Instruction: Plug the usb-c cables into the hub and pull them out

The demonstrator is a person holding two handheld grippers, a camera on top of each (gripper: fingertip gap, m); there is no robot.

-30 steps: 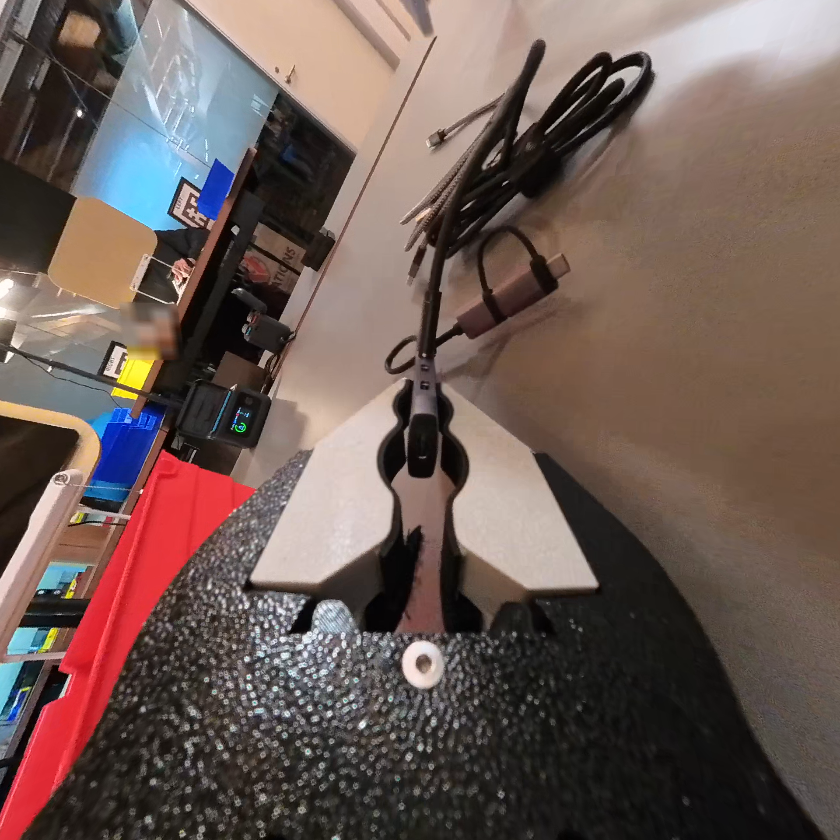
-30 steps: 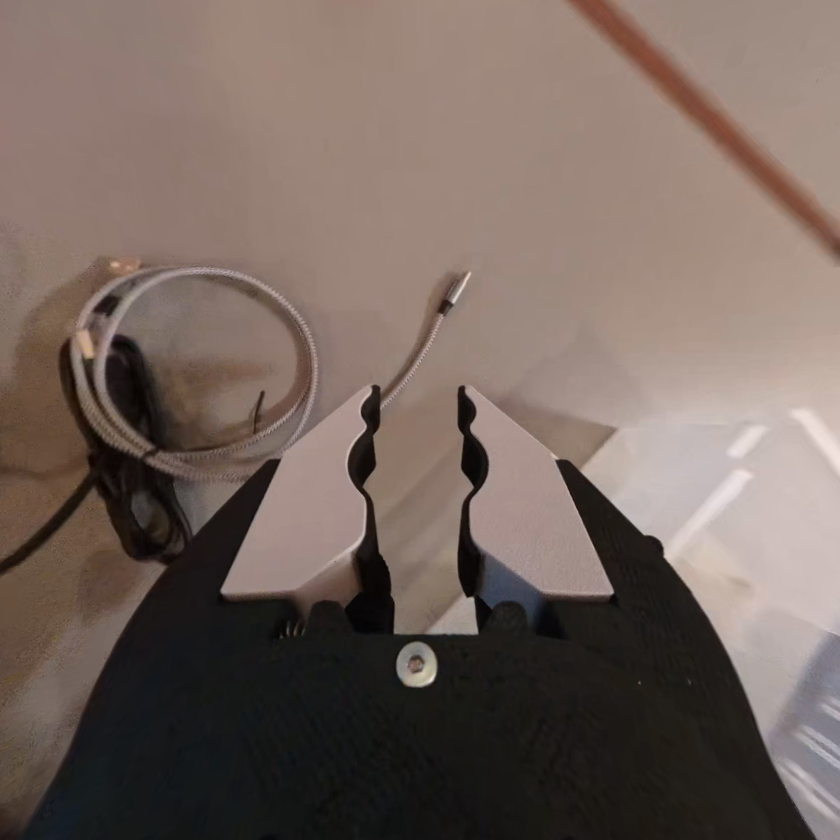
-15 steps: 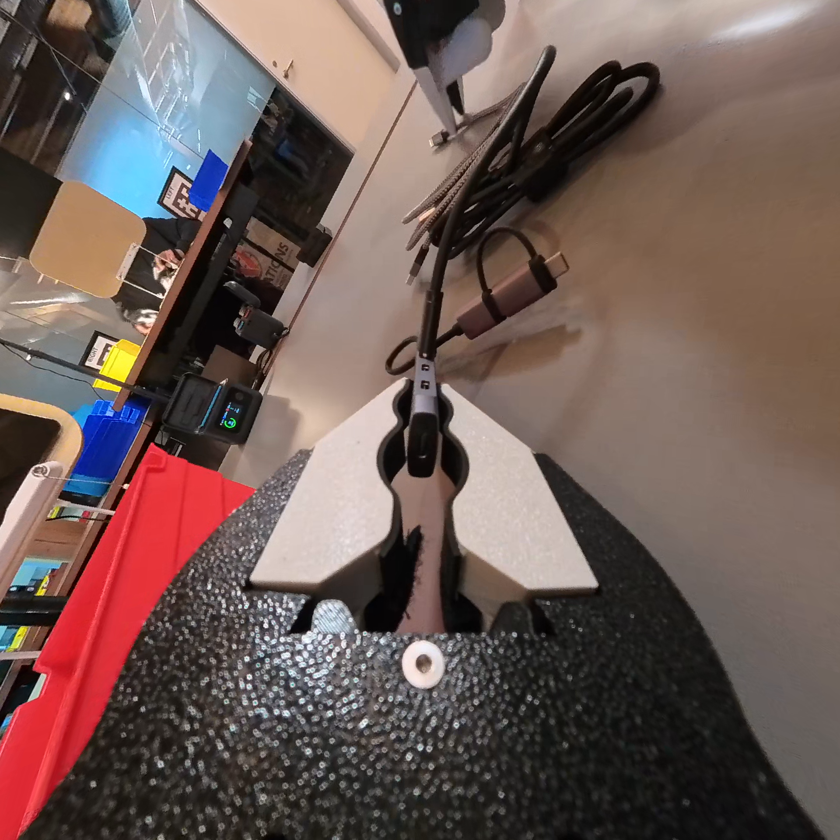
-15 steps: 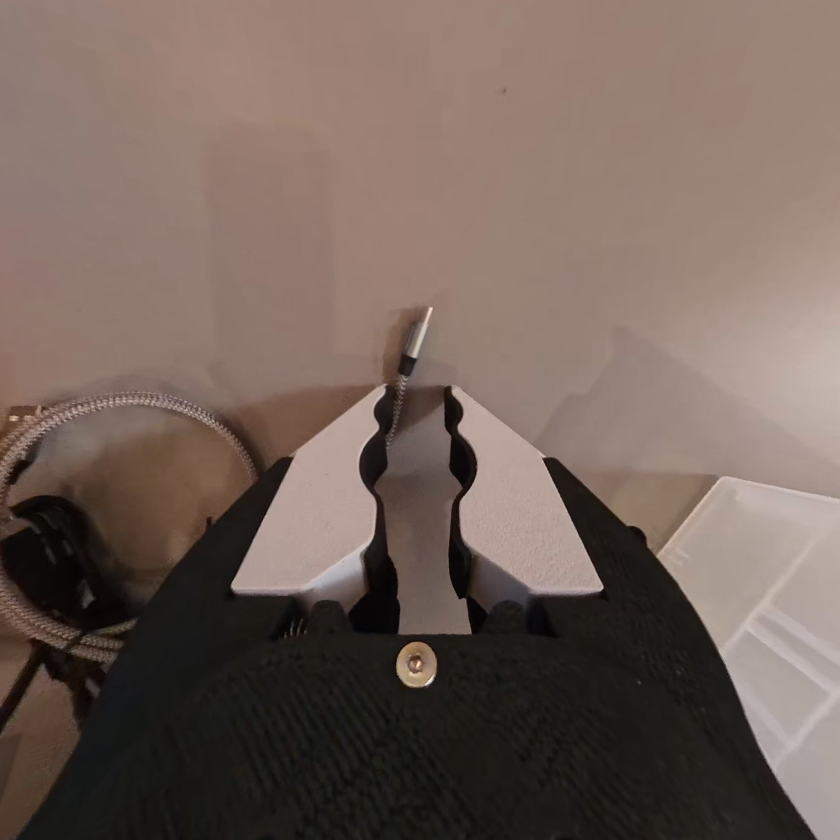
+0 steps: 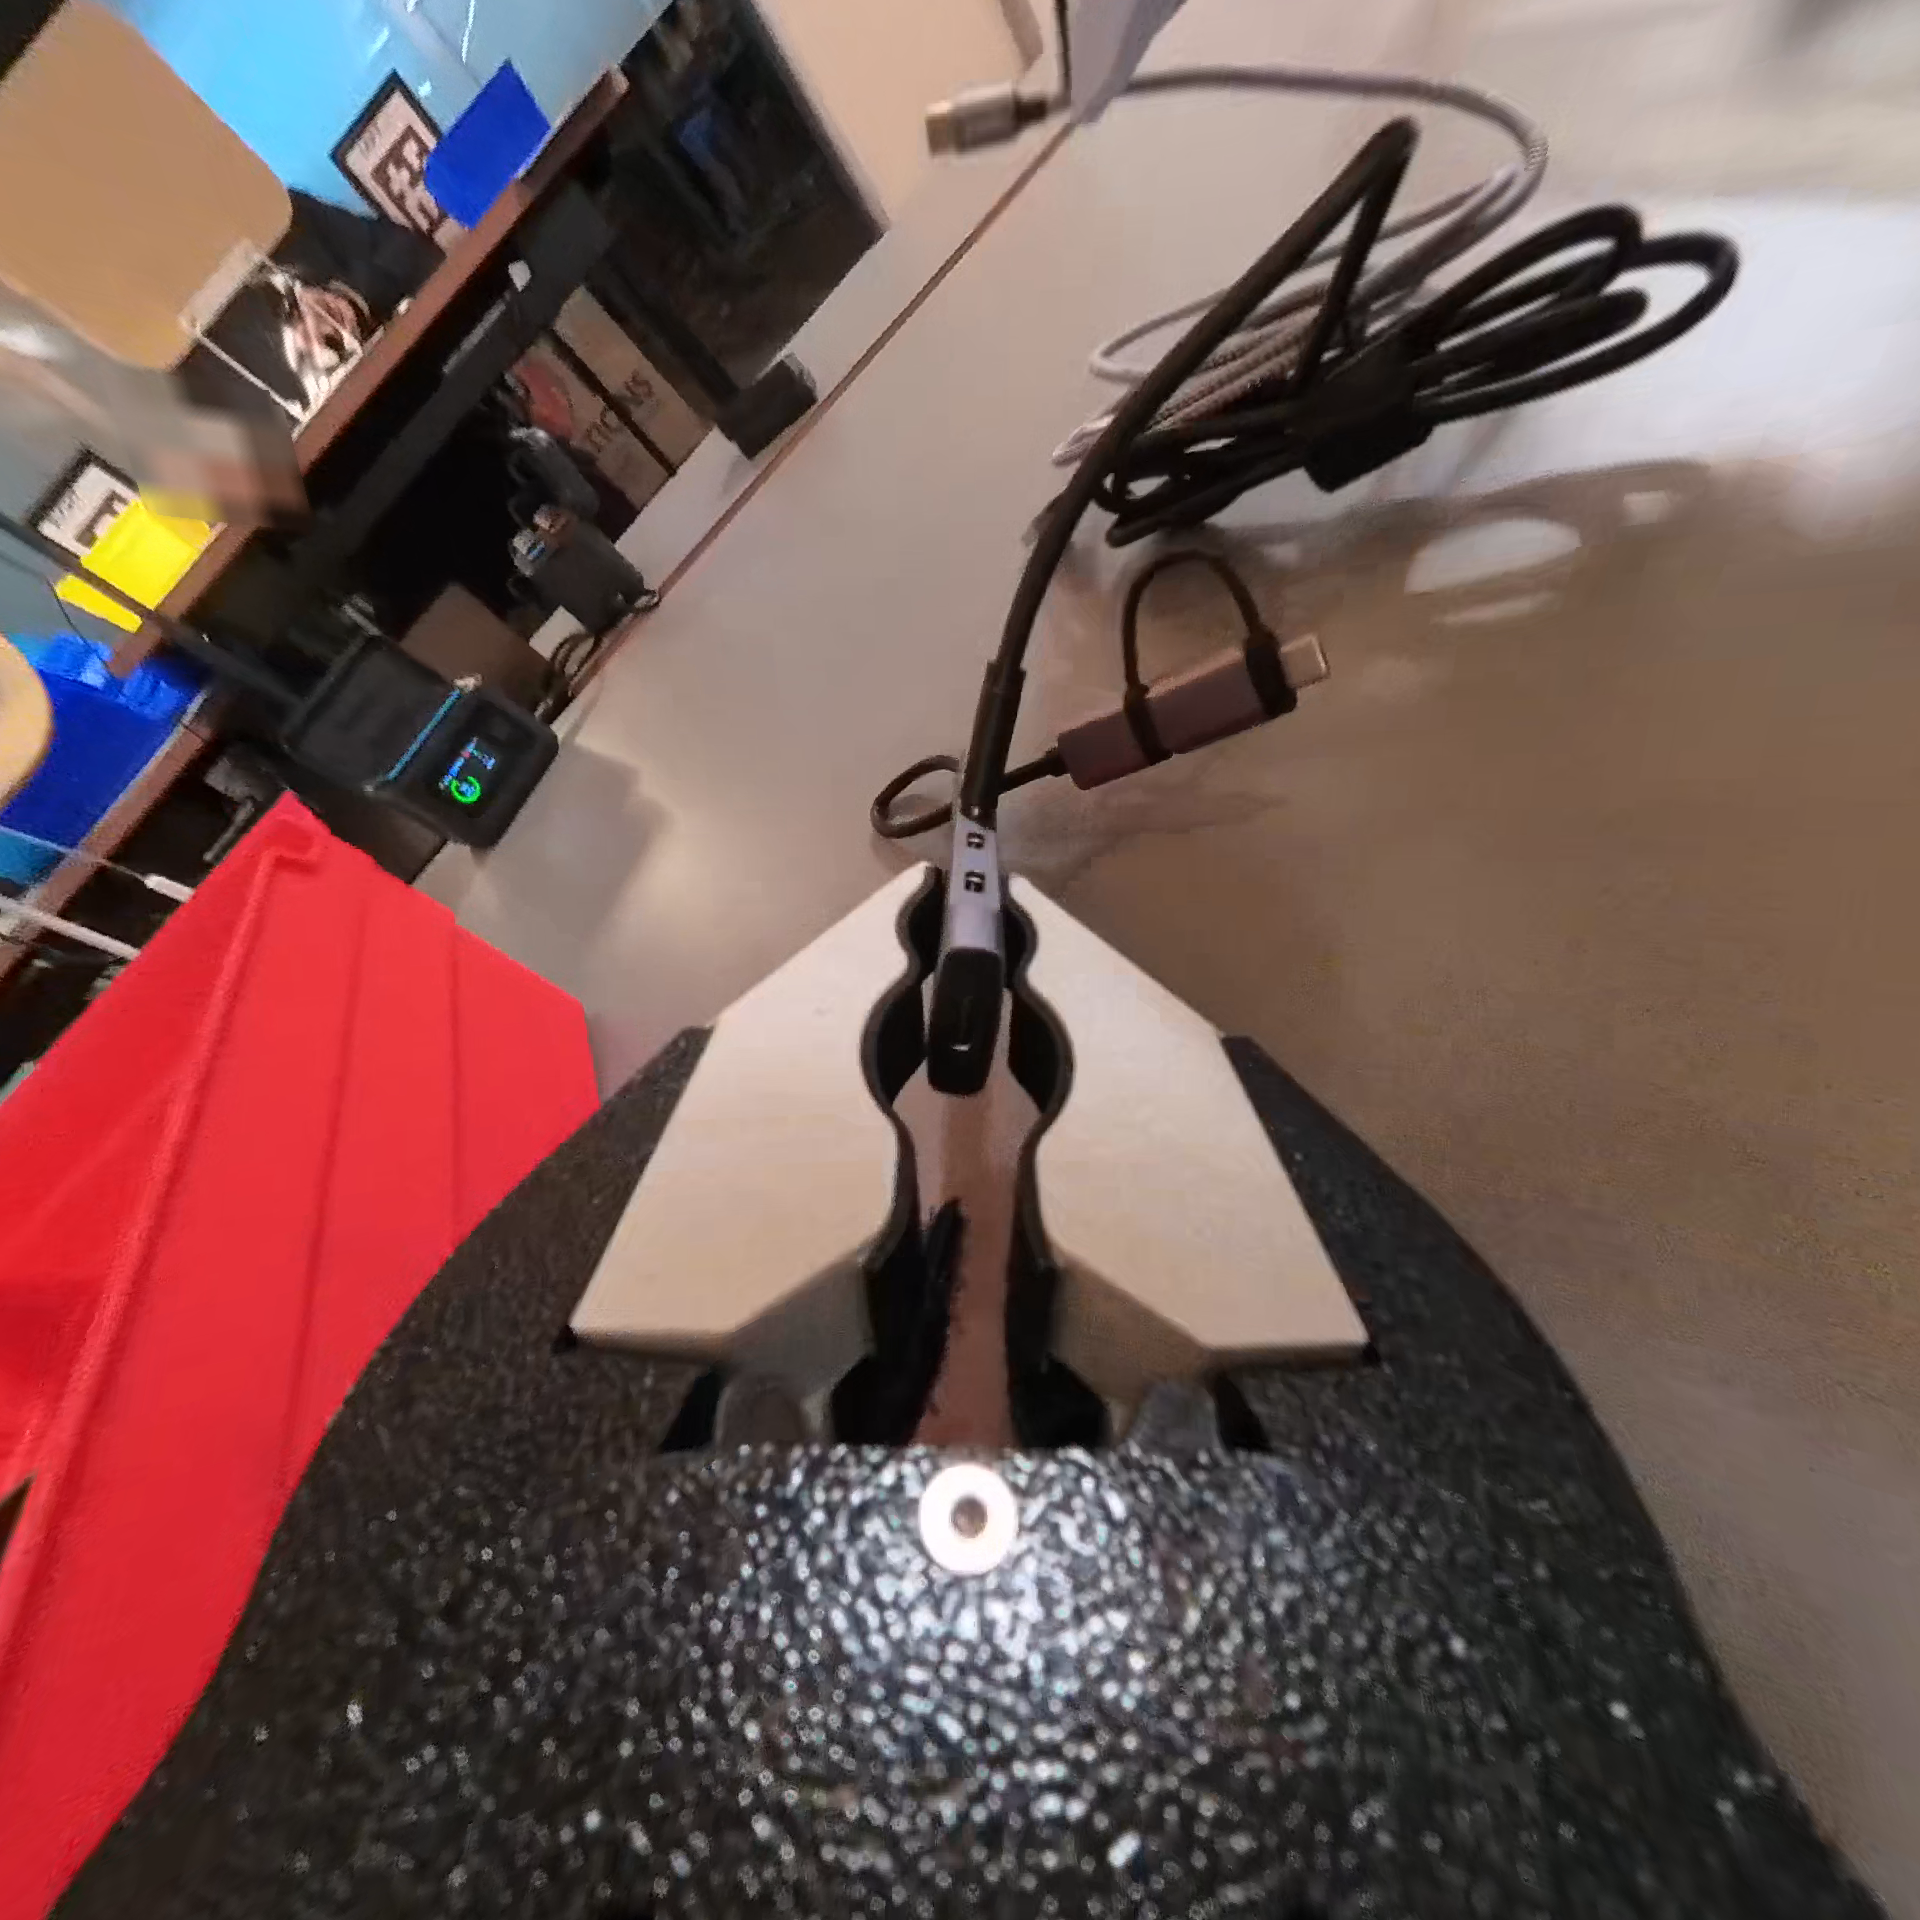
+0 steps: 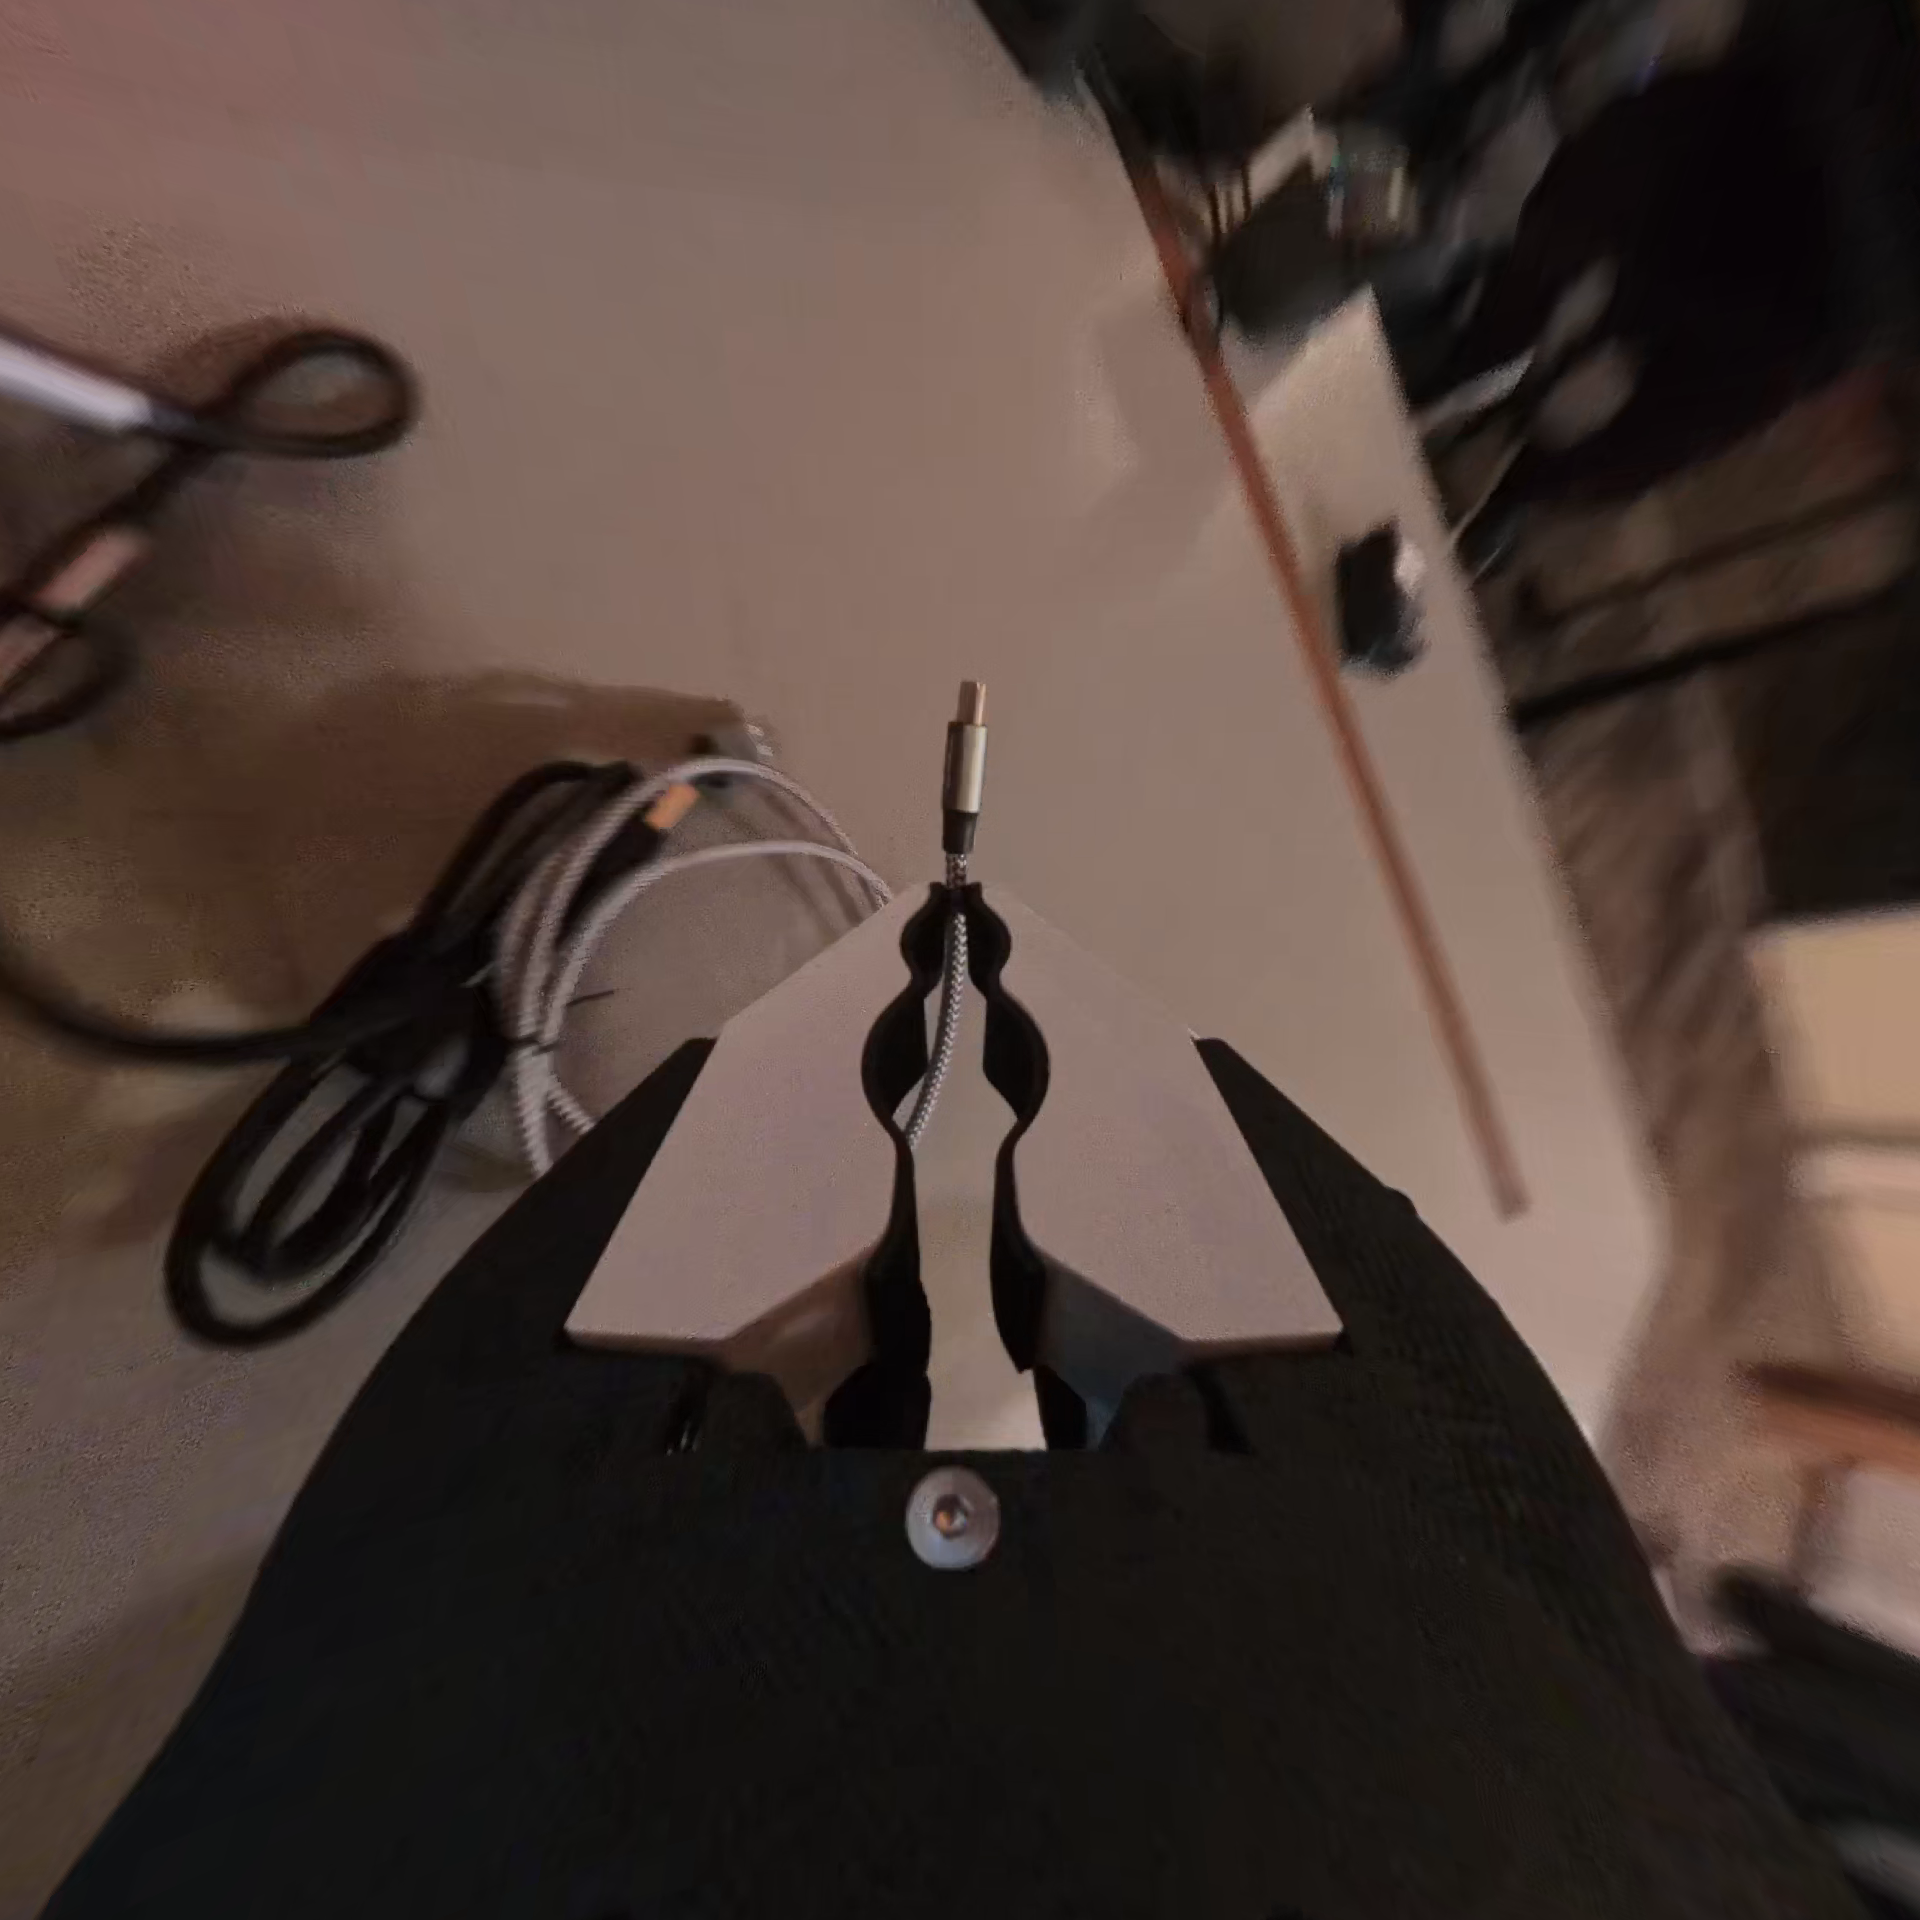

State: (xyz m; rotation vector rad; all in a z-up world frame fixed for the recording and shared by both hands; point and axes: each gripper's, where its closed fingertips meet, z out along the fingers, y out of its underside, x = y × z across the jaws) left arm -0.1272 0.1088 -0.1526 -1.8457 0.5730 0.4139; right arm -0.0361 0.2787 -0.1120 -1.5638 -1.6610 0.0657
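Observation:
In the left wrist view my left gripper (image 5: 969,883) is shut on a slim grey hub (image 5: 974,935), held edge-up above the table. The hub's black lead (image 5: 1049,540) runs up to a coiled black cable bundle (image 5: 1455,364). A grey adapter plug (image 5: 1174,717) lies just beyond. In the right wrist view my right gripper (image 6: 961,894) is shut on a braided silver usb-c cable (image 6: 951,997). Its metal plug (image 6: 966,769) sticks out past the fingertips, off the table. That plug also shows at the top of the left wrist view (image 5: 977,114).
A red bin (image 5: 208,1091) stands at the left, with a small black device with a lit screen (image 5: 457,769) behind it. The beige table (image 5: 1558,1039) ends at a far edge (image 6: 1351,727). The cable bundle (image 6: 416,1018) lies left of my right gripper. Shelves and a person are in the background.
My right gripper has shut on the braided cable behind its plug and lifted it off the table, swinging round. My left gripper still holds the hub and has shifted only slightly.

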